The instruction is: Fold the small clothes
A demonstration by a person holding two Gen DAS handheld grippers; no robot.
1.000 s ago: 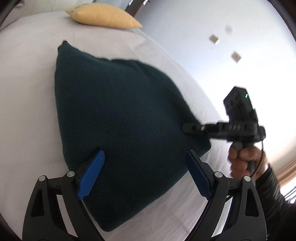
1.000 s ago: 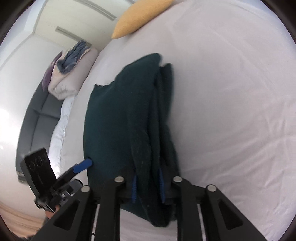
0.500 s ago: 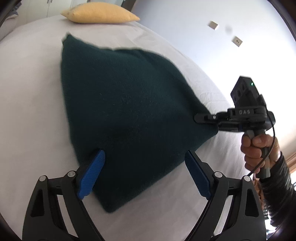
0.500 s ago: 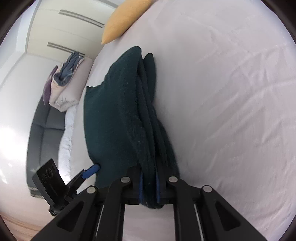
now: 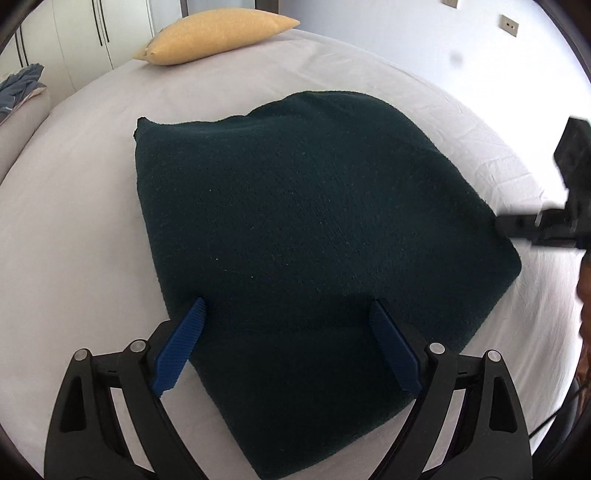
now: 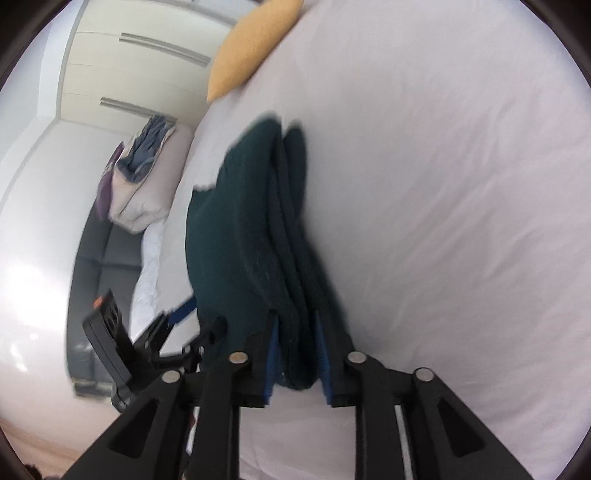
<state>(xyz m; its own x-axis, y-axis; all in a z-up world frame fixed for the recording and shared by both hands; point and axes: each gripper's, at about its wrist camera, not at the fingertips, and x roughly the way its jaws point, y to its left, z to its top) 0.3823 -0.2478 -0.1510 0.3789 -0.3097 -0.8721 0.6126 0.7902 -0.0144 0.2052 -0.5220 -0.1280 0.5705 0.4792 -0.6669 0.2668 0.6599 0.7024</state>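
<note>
**Dark green garment shifting across the bed, gripped at one corner**

Compared with a second ago, the dark green knitted garment (image 5: 314,236) is sitting more centrally in the left wrist view, and the yellow pillow (image 5: 218,35) is appearing further toward the middle of the far bed edge. The garment is lying folded on the white bed sheet (image 5: 74,229), well apart from the pillow. The left gripper (image 5: 288,343) is hovering over the garment's near edge with its blue fingers (image 5: 177,350) spread wide, holding nothing. The right gripper (image 6: 295,362) is pinching the garment's stacked layers at the corner farthest from the pillow, its jaws narrowed onto the fabric. A pile of bedding (image 6: 140,177) is lying beside the bed.
</note>
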